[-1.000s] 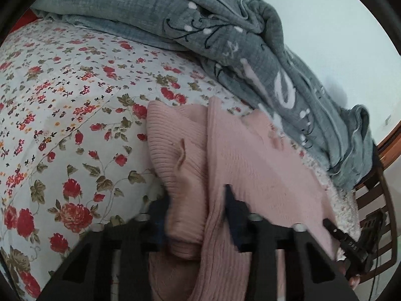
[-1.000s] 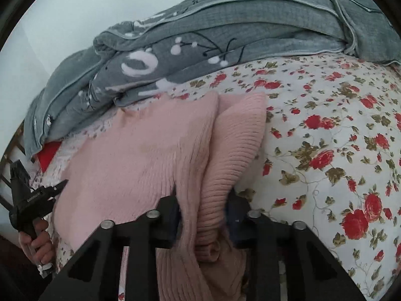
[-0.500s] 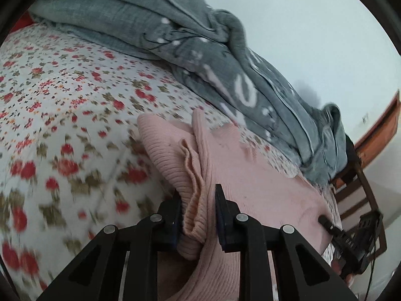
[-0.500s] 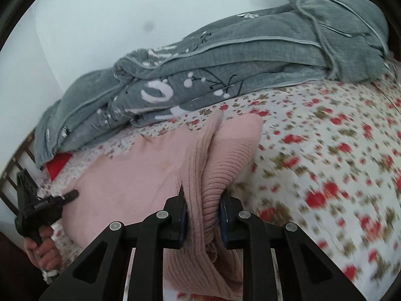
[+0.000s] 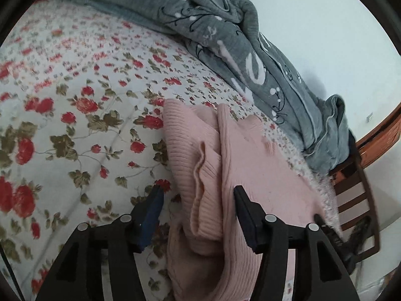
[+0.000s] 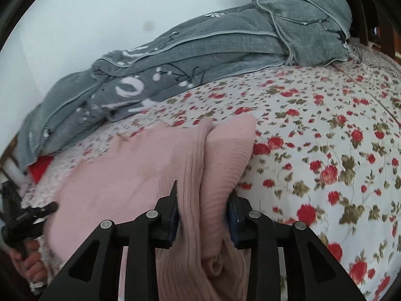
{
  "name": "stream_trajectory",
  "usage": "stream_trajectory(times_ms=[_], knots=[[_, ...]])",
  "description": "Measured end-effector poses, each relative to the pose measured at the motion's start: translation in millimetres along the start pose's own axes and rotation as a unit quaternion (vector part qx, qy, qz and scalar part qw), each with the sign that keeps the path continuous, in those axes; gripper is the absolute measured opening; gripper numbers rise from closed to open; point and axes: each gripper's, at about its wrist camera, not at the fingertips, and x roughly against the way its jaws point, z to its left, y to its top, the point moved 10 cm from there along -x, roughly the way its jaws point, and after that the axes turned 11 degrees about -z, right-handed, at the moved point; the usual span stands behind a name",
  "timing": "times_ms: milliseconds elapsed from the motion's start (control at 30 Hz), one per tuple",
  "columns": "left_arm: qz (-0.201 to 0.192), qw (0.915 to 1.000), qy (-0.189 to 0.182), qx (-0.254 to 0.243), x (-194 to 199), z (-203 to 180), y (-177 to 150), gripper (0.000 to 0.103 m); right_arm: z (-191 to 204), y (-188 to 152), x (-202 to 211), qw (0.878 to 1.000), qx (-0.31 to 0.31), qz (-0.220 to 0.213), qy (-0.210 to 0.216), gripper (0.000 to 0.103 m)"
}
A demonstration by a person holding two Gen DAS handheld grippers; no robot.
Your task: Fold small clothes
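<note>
Now the pink sweater [image 5: 250, 175] lies on the bed [image 5: 75, 125], over its flowered sheet, near the edge where a wooden chair [image 5: 356, 200] stands beyond it. One ribbed part of the sweater is bunched up into a raised fold, while the rest spreads flat toward the bed's edge.

On the left wrist view, the left gripper [image 5: 198, 198] has its fingers [image 5: 153, 208] spread wide apart, one on each side of the bunched ribbed fold. The left finger stands clear of the cloth over the sheet; the right one sits against the sweater, but the fold is not pinched between them.

On the right wrist view, the right gripper [image 6: 203, 200] has its fingers [image 6: 173, 205] drawn in close against a thick ridge of the sweater [image 6: 125, 170], the cloth filling the gap and pressed on both sides. The ribbed fold rises up and away from these fingers toward the middle of the bed.

A grey blanket [image 6: 200, 57] with white markings lies heaped along the far edge of the bed, against the pale wall. At the left border of the right wrist view the other tool shows, held in a hand [image 6: 30, 258] at the bed's edge.
</note>
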Motion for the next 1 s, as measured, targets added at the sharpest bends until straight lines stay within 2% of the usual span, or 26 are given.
stream_trajectory(times_ms=[133,233,267,333,367,433,533,667,800,900,1000], knots=[[0.001,0.9999,-0.008,-0.012,-6.0,-5.6,0.5,0.063,1.4,-2.3,-0.9,0.999,0.033,-0.010,-0.026,0.039],[-0.002,0.9998,-0.001,-0.019,-10.8,-7.9,2.6,0.064,2.9,6.1,11.9,0.999,0.025,-0.035,-0.012,0.041],[-0.002,0.9998,0.000,-0.018,-12.0,-8.5,3.5,0.064,3.8,9.4,17.6,0.999,0.017,-0.048,-0.006,0.044],[-0.002,0.9998,-0.001,-0.018,-15.6,-11.4,5.4,0.065,6.8,16.4,31.3,0.996,0.000,-0.088,0.004,0.061],[-0.002,0.9998,0.001,-0.019,-18.1,-12.2,6.8,0.065,10.8,18.5,34.5,0.995,-0.005,-0.096,0.003,0.062],[-0.005,0.9998,0.009,-0.018,-23.0,-13.2,8.8,0.065,34.6,21.9,37.2,0.996,0.001,-0.088,0.029,0.062],[-0.012,0.9996,0.021,-0.013,-28.1,-14.1,11.7,0.066,76.2,26.6,46.4,0.993,0.042,-0.103,0.049,0.062],[-0.023,0.9992,0.030,-0.008,-31.7,-15.0,13.9,0.067,125.7,7.9,37.1,0.988,0.117,-0.091,0.052,0.063],[-0.033,0.9986,0.034,-0.022,-31.7,-16.3,12.9,0.068,135.8,-43.5,-7.0,0.982,0.188,-0.021,0.010,0.063],[-0.045,0.9977,0.029,-0.041,-31.6,-18.2,11.8,0.070,135.0,-39.8,-5.6,0.981,0.190,-0.034,-0.001,0.064],[-0.048,0.9962,0.040,-0.060,-32.8,-21.0,10.5,0.071,131.3,-42.4,-8.2,0.982,0.187,-0.026,0.004,0.064]])
